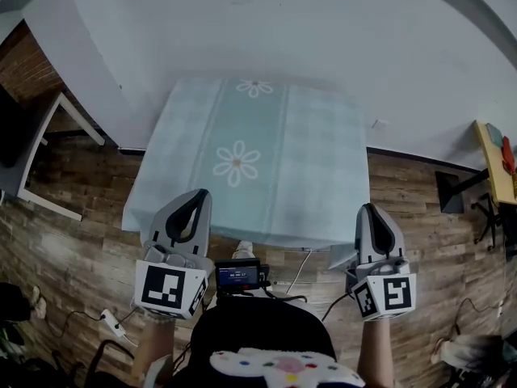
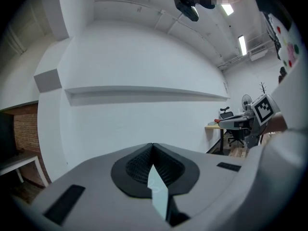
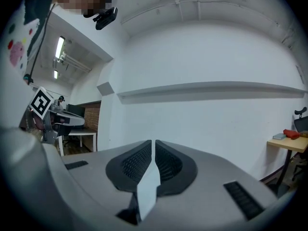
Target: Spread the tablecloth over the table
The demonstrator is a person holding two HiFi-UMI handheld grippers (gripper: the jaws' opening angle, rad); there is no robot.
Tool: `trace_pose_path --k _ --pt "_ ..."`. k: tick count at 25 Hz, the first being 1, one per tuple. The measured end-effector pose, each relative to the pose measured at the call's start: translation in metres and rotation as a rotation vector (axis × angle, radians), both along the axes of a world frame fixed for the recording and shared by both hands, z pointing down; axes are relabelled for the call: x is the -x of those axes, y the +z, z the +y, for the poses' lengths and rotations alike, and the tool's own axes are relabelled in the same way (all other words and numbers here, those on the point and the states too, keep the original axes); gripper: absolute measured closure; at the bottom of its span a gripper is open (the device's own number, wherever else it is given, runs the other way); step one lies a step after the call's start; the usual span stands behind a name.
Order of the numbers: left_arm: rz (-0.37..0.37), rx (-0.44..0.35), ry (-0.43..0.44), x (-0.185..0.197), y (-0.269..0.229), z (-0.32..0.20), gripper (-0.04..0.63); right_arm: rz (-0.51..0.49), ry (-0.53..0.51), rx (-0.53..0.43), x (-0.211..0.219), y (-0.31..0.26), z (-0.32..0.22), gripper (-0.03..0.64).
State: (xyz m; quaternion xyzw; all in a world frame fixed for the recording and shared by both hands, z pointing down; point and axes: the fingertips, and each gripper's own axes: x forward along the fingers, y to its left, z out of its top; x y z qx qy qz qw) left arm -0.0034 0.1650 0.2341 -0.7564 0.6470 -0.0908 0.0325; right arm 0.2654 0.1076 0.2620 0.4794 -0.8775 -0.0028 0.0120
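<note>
Head view has the tablecloth [image 1: 242, 156] laid out ahead of me, pale blue check with a daisy stripe running from near to far. Its far edge lies close to the white wall [image 1: 266, 23] and its near edge comes up to my two claws. It hides the table beneath it entirely.

My left gripper [image 1: 196, 196] sits over the near left part of the cloth, a little in from that corner. My right gripper [image 1: 370, 210] is at the near right corner. Both point level, away from me.

In the left gripper view my jaws are pressed fully together with a thin sliver of the pale fabric pinched in the ribbed pads. In the right gripper view the jaws are all but together and clamp a slightly thicker fold of the same fabric. So each claw is gripping the cloth's near hem.

I judge this to be the late part of the spread: the sheet already covers the top, and I am holding its near side to settle it.

Next I should draw both claws evenly toward me to take out slack. Then I should lower them together so the hem drops over the near side with the stripe square, and only then let go. As the left claw grips in from its corner, that corner may need a separate tug.
</note>
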Motion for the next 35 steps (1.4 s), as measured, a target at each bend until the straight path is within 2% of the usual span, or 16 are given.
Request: trace_pose_path --k 8,15,22,35 --pt "-0.004 -0.032 0.064 -0.020 -0.005 -0.009 0.581 -0.002 -0.013 -0.009 0.010 -0.005 0.007 0.571" --pt "-0.004 -0.019 0.109 -0.034 -0.004 -0.013 0.581 0.014 -0.018 -0.027 0.015 -0.010 0.009 0.572" --pt "0.016 -0.006 0.123 -0.044 -0.004 -0.015 0.581 0.045 -0.033 -0.069 0.023 -0.020 0.014 0.574" --pt "0.015 -0.008 0.138 -0.049 -0.005 -0.013 0.581 0.026 -0.051 -0.062 0.029 -0.022 0.018 0.577"
